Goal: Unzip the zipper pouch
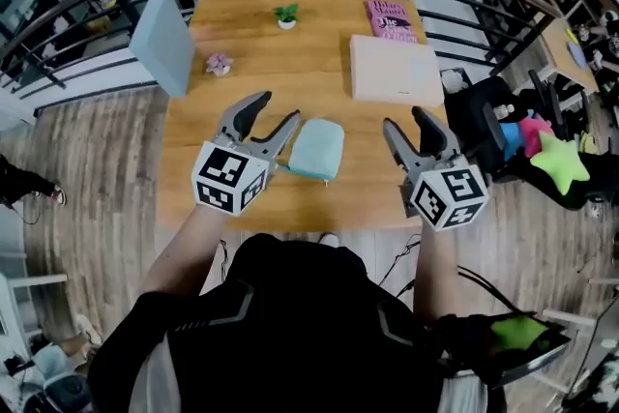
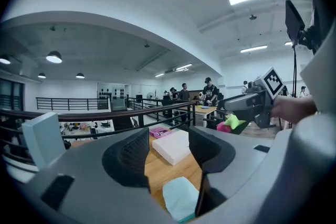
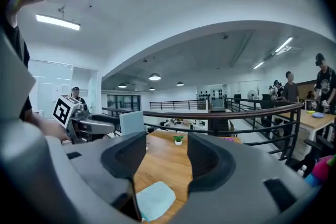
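Surface (image 1: 290, 53) is plain wood, with a flat white box (image 1: 395, 69) lying out ahead of the right tongs (image 1: 406, 121), a pale blue board (image 1: 162, 42) standing tilted ahead and to the left of the left tongs (image 1: 279, 108), and a pink book (image 1: 391, 19) just past the box. Light teal zipper pouch (image 1: 317, 148) lies flat between the two tongs, right next to the left pair's inner jaw and apart from the right pair. Both tongs are spread wide and pinching nothing, and a tiny potted plant (image 1: 286, 14) sits far ahead of them.
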Demonstrator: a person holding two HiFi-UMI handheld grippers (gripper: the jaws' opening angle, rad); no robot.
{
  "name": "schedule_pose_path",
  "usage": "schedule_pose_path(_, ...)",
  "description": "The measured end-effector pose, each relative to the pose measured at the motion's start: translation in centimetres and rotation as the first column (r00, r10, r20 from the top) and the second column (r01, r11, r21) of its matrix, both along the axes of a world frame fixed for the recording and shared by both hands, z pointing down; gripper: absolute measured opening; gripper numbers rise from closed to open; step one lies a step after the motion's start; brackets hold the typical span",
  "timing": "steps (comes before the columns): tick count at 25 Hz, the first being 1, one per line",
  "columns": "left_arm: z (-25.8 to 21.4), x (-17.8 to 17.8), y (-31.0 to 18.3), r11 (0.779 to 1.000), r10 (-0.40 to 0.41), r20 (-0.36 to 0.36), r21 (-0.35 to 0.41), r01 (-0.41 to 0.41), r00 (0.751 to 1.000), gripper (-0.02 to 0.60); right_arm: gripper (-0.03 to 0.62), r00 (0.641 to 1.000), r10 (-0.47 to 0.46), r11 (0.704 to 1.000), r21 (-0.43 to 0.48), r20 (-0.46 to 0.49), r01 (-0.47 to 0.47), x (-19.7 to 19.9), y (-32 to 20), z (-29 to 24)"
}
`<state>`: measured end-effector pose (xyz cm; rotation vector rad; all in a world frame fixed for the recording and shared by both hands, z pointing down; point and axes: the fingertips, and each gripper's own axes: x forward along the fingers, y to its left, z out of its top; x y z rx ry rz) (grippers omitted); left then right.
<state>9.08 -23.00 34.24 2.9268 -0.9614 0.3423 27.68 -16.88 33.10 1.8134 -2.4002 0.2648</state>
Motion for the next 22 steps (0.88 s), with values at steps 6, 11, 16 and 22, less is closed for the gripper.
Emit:
schedule_pose_path(6,5.1,-1.0,-0.4,0.992,-0.086,0.039,-0.087,0.089,0.996,0.238,0.247,0.988,-0.154,0.986,-0.059,-0.014,0.153,-1.1,-3.3,4.5)
schedule_pose_path(11,10.4,-1.3,1.0,0.974,-0.135,0.100,-0.167,0.151,0.986,0.238,0.227,0.958,-0.287,0.950,-0.131,0.006,0.285,-2.3,-3.7,9.6)
schedule_pose_path(16,15.7,-1.0,3.2,0.952,-0.139,0.154,-0.253,0.175,0.978,0.237,0.218,0.922,-0.387,0.904,-0.193,0.012,0.382,-3.7,-3.6,15.0)
schedule_pose_path(22,20.4,-0.7,5.2,0.934,-0.144,0.182,-0.301,0.194,0.973,0.236,0.207,0.870,-0.493,0.840,-0.273,-0.022,0.470,-5.2,-2.7,20.8)
